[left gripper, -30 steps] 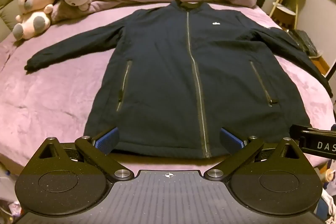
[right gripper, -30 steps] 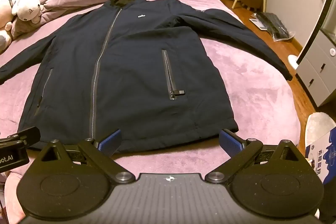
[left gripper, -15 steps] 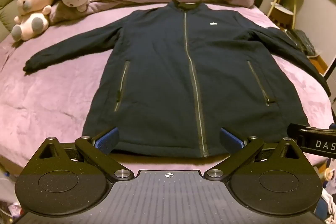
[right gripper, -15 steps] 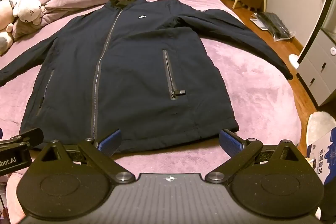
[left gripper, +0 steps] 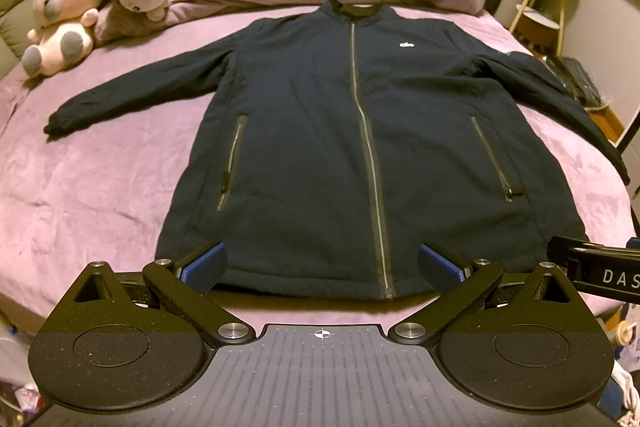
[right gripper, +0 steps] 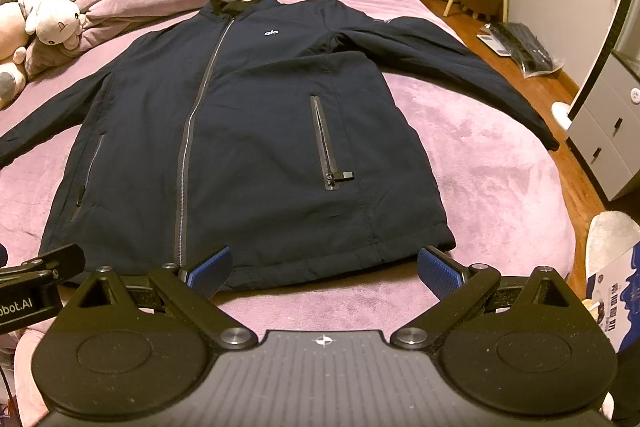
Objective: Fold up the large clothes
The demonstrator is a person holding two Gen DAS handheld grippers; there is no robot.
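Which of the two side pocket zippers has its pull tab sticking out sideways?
The pocket zipper on the jacket half nearest the right gripper: its tab juts out at the bottom. The other pocket zipper shows no such tab.

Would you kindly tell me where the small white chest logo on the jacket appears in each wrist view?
Left wrist view: the white logo sits upper centre-right, right of the front zipper.
Right wrist view: the logo sits upper centre-left, again right of the zipper.
Shared landmark: the jacket's black collar.
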